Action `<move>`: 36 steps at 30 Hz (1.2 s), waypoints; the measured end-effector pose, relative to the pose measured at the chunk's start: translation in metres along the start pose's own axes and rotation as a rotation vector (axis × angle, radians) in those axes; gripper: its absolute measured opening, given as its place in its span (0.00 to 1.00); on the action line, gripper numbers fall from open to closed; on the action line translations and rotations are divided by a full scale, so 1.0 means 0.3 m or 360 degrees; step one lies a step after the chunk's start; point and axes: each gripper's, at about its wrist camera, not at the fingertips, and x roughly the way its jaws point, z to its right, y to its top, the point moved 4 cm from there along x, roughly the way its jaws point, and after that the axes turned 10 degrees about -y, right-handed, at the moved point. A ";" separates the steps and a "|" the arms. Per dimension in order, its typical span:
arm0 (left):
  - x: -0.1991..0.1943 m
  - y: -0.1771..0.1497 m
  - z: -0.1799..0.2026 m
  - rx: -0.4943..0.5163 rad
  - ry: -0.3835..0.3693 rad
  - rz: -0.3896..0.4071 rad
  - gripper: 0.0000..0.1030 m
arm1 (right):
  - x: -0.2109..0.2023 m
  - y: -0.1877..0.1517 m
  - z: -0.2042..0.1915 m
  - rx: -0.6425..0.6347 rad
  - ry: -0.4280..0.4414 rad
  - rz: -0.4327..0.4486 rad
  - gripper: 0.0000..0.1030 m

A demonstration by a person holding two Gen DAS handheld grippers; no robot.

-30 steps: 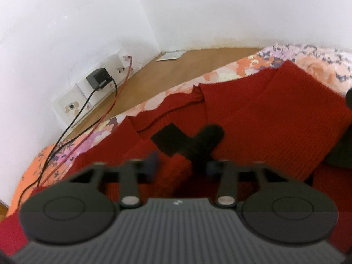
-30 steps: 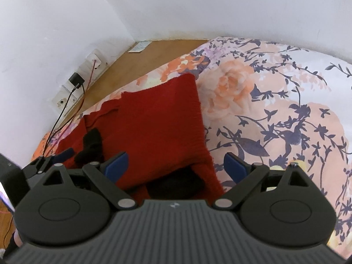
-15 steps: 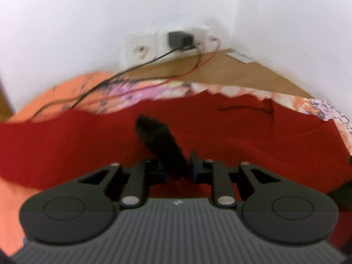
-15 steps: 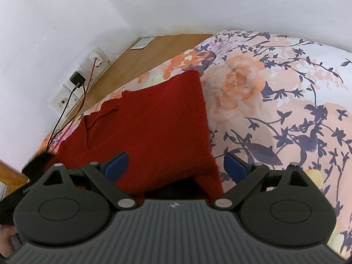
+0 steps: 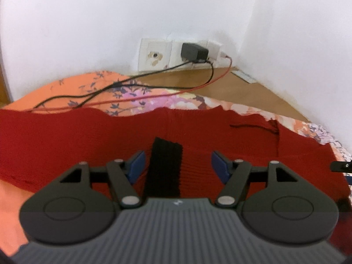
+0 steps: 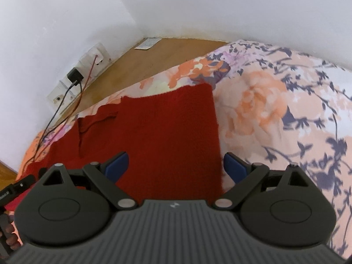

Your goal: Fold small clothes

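Note:
A red knitted sweater (image 5: pixel 88 136) (image 6: pixel 171 129) lies spread on the floral bedsheet (image 6: pixel 275 101). Its black cuff (image 5: pixel 164 167) rests flat on the red knit between the blue pads of my left gripper (image 5: pixel 178 164). Those jaws are opening and neither pad touches the cuff. My right gripper (image 6: pixel 176 165) hovers open over the sweater's right edge, with only red knit below it and nothing pinched. A sliver of the left gripper (image 6: pixel 13 189) shows at the left border of the right wrist view.
Wall sockets with a black charger (image 5: pixel 193 52) sit in the corner, and black and red cables (image 5: pixel 123 92) trail onto the bedsheet above the sweater. A wooden ledge (image 6: pixel 140 66) runs along the wall. A hand (image 6: pixel 8 235) shows at the lower left.
My left gripper swung left and rolled while shut on the black cuff, then let it go; the cuff now lies flat. The right gripper drifted slightly forward over the sweater.

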 end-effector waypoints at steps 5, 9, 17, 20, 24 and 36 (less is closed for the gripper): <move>0.067 -0.013 0.006 0.0007 0.0006 -0.0056 0.65 | 0.042 0.025 -0.018 -0.0035 -0.0017 0.0040 0.92; 0.091 -0.022 0.020 0.0029 -0.0092 -0.0062 0.39 | 0.065 0.036 -0.022 -0.0085 -0.0036 0.0071 0.84; 0.074 -0.013 0.039 0.0041 -0.0137 0.0003 0.11 | 0.068 0.062 0.026 -0.0027 -0.0021 0.0116 0.34; 0.055 0.021 0.051 0.0039 -0.0180 0.0078 0.11 | 0.033 0.081 0.058 0.0054 0.0033 0.0183 0.21; 0.090 0.037 0.050 0.0080 -0.0138 0.0063 0.12 | 0.035 0.095 0.098 0.0091 -0.0066 0.0246 0.17; 0.122 -0.006 0.043 0.0128 -0.0006 -0.0063 0.49 | 0.091 0.078 0.117 0.0047 -0.0088 0.0140 0.38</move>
